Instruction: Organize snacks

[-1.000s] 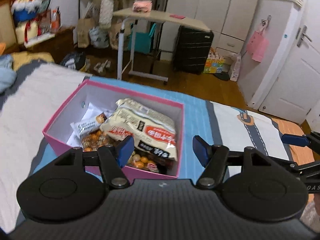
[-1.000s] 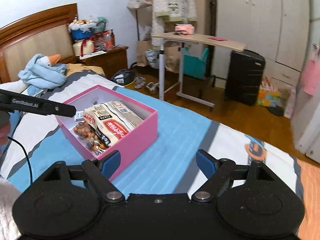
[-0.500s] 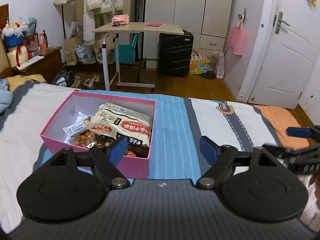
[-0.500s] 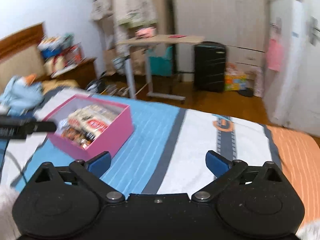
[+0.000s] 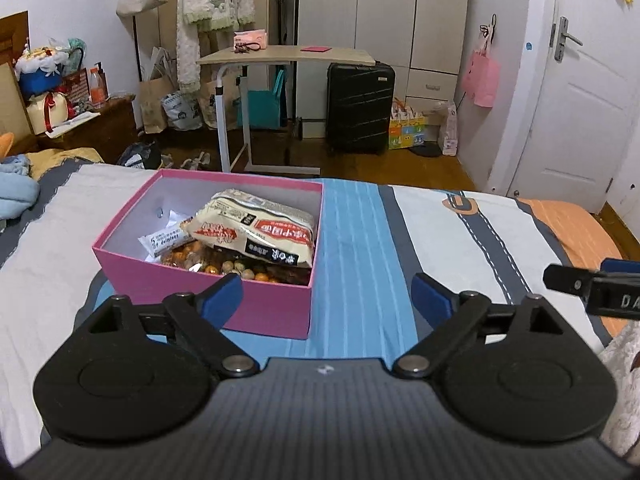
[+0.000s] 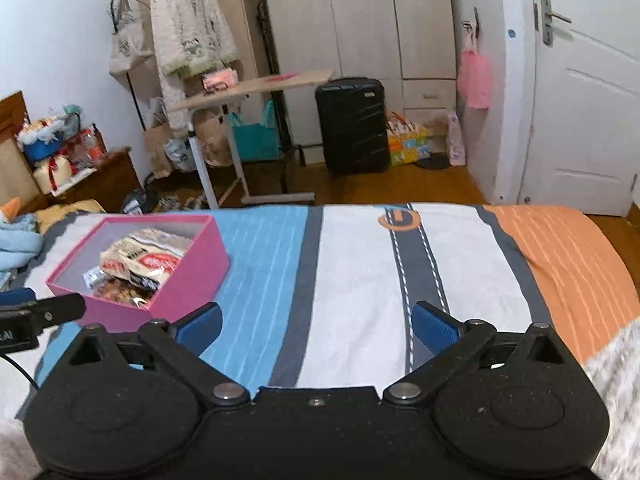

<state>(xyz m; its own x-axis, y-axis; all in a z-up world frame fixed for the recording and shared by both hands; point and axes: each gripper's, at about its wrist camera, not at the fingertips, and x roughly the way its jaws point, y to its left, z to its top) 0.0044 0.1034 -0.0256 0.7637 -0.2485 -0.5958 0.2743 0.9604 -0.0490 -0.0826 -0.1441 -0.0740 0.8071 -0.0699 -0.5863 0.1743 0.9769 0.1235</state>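
My left tongs and right tongs hung released and empty over the bed; the snacks sat in the pink box, light, crinkly, slippery packets, I judged, best pinched at a sealed edge

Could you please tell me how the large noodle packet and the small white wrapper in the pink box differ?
The large noodle packet is cream with red and black panels; the small white wrapper is white with dark print. The noodle packet is far bigger and lies on top, right of the wrapper. Both lie inside the pink box, above the orange-brown snacks.
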